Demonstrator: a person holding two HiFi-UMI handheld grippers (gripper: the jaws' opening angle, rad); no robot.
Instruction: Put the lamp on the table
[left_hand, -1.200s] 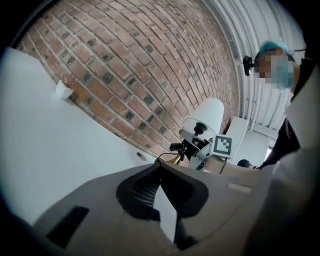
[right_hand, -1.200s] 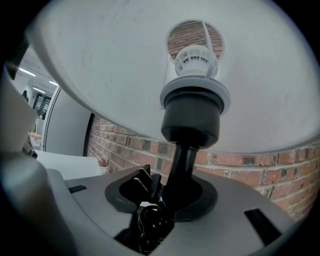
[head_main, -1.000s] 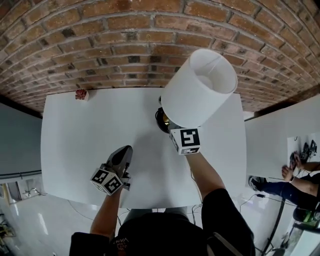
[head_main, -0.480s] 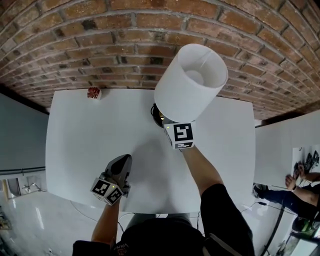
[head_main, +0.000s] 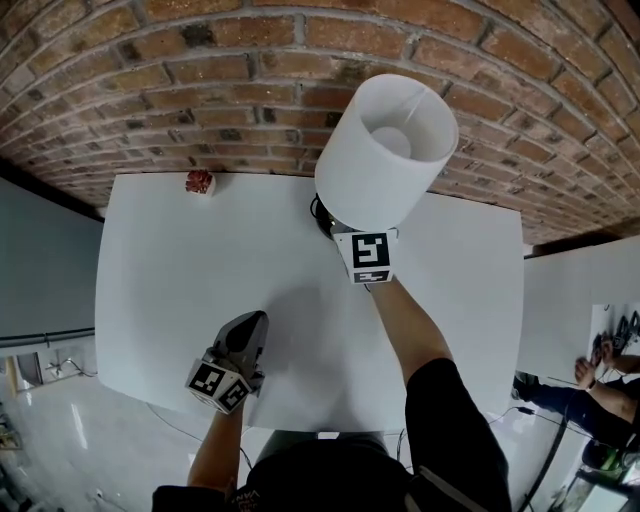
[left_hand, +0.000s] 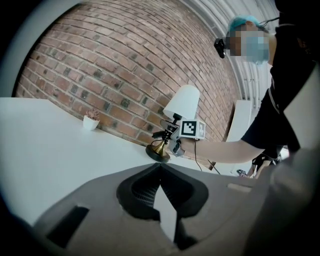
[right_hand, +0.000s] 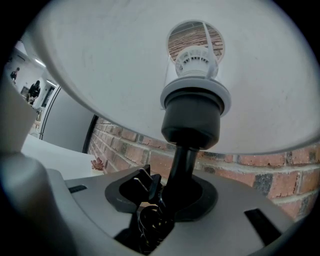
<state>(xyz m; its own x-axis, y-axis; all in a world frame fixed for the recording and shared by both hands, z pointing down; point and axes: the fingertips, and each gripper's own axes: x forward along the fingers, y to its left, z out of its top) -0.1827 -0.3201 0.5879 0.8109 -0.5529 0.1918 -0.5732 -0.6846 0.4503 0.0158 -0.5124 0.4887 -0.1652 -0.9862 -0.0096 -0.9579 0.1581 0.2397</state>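
LAMP SET DOWN: The white-shaded lamp (head_main: 385, 150) stands at the far side of the tabletop (head_main: 190, 280), just before the brick wall (head_main: 200, 90), with its brass base (left_hand: 157, 152) apparently resting on the surface. The right hand-held gripper (right_hand: 175, 195) is clamped on the dark stem (right_hand: 182, 160) below the socket. Best practice here is to confirm the base sits flat, then ease the jaws apart and withdraw straight back, clear of the shade. The left hand-held gripper (head_main: 250, 325) waits near the front edge, jaws together, empty.
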